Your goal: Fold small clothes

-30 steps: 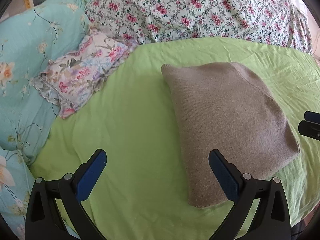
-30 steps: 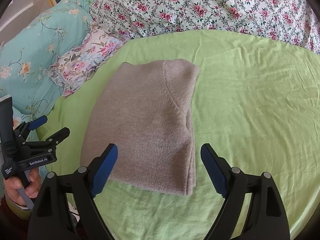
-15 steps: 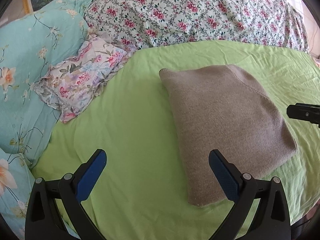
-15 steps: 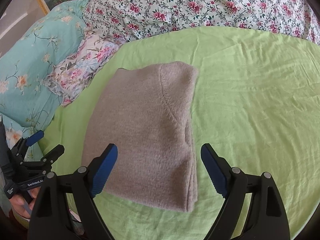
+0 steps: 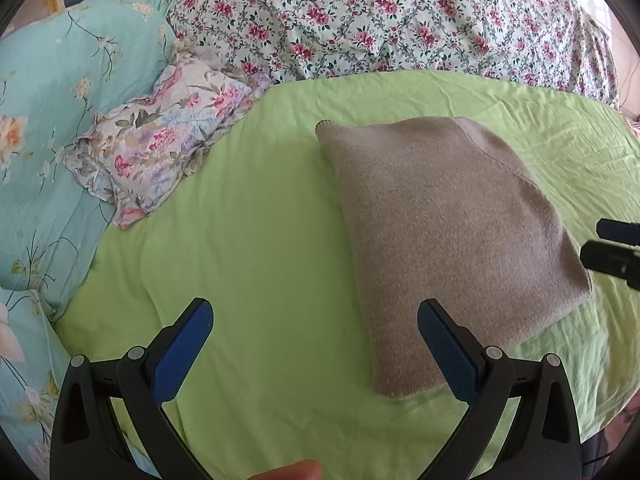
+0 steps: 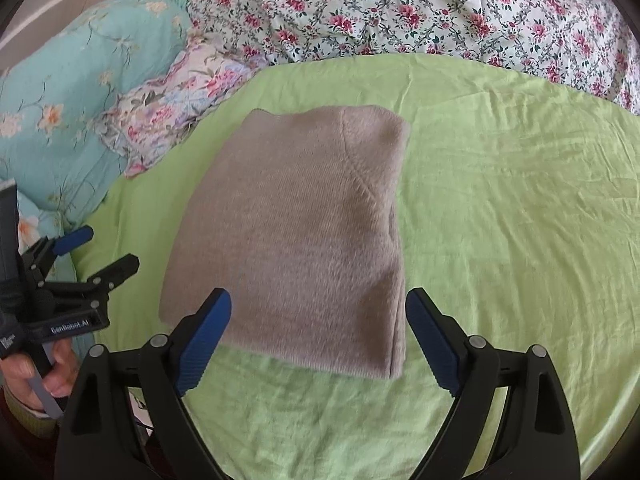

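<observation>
Jaws wide apart over a folded sweater

Both grippers' jaws stand spread with nothing between them. A folded tan sweater [image 6: 296,240] lies flat on the green sheet [image 6: 500,208] of the bed. The right gripper [image 6: 318,328] hovers over its near edge; the left gripper [image 5: 314,340] hangs beside its left side, above bare sheet. A small flowered pillow [image 5: 160,144] and a turquoise pillow [image 5: 60,112] sit further left, with a rose-print quilt [image 5: 380,20] behind.
</observation>
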`<action>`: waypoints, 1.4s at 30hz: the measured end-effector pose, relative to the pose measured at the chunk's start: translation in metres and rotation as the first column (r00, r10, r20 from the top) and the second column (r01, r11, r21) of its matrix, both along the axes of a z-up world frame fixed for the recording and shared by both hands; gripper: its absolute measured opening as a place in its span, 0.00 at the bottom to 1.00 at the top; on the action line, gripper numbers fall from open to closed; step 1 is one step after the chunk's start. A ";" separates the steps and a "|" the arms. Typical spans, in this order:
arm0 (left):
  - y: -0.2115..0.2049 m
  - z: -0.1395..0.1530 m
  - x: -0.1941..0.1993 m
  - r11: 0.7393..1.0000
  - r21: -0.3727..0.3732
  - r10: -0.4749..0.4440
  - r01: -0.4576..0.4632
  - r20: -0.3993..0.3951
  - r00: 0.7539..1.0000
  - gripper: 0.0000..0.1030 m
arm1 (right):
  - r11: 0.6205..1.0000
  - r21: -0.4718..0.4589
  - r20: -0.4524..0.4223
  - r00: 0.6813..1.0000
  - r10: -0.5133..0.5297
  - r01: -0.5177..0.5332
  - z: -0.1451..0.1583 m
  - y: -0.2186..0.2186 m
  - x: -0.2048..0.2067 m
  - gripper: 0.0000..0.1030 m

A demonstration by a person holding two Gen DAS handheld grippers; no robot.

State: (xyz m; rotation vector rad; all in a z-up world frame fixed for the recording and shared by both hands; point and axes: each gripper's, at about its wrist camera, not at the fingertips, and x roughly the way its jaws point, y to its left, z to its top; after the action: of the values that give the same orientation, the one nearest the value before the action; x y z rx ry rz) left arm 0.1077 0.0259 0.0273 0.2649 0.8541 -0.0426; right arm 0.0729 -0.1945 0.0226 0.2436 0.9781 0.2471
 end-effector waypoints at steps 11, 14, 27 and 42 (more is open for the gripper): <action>0.001 -0.002 -0.009 0.999 -0.032 -0.014 0.013 -0.010 1.000 0.99 | 0.998 -0.050 0.009 0.999 0.034 -0.033 0.000 0.013 -0.011 0.91; 0.001 -0.001 -0.010 0.999 -0.044 -0.017 0.017 -0.008 1.000 0.99 | 0.998 -0.058 0.021 0.999 0.039 -0.038 0.004 0.016 -0.013 0.92; 0.004 0.006 -0.020 0.998 -0.068 -0.016 0.016 0.004 1.000 0.99 | 0.997 -0.060 0.021 0.999 0.041 -0.039 0.007 0.018 -0.026 0.95; 0.005 0.004 -0.023 0.997 -0.075 -0.015 0.015 -0.009 1.000 0.99 | 0.999 -0.049 0.020 1.000 0.016 -0.015 0.007 0.013 -0.030 0.96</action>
State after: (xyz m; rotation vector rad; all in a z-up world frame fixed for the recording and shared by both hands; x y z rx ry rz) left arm 0.0851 0.0313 0.0312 0.2006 0.8586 -0.0900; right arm 0.0426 -0.1817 0.0300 0.1885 0.9650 0.2389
